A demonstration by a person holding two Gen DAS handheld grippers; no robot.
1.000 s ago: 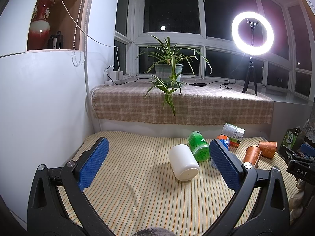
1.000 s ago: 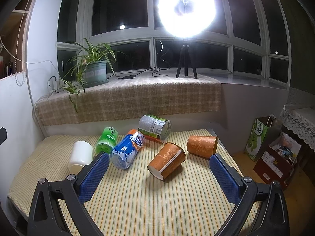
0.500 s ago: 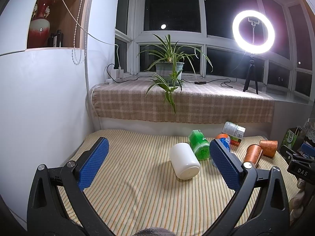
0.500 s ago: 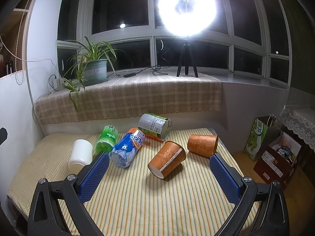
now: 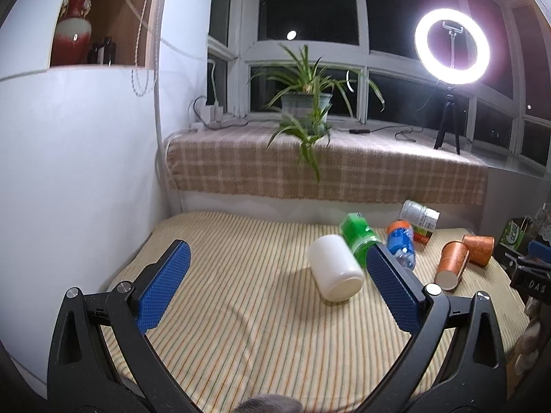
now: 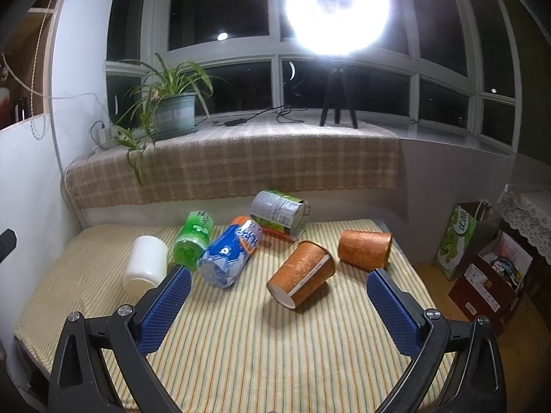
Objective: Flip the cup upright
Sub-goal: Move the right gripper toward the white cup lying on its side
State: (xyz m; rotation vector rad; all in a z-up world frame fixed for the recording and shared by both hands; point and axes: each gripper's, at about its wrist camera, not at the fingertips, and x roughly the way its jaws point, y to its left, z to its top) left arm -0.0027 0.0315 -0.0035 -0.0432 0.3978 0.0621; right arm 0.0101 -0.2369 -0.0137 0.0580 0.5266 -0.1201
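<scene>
Your right claw and left claw both hang wide apart, empty. The orange patterned paper cup lies on its side mid-desk, base toward you, near a second orange cup. It's likely light and crushable: pinch gently across the wall. The striped cloth on the desk looks soft, so it may wobble once upright. The room is dark but for the ring light.

We hold our left claw wide open, its two blue pads far from each other, with nothing between them. Our right claw is wide open too, empty, and points forward and slightly down.
</scene>
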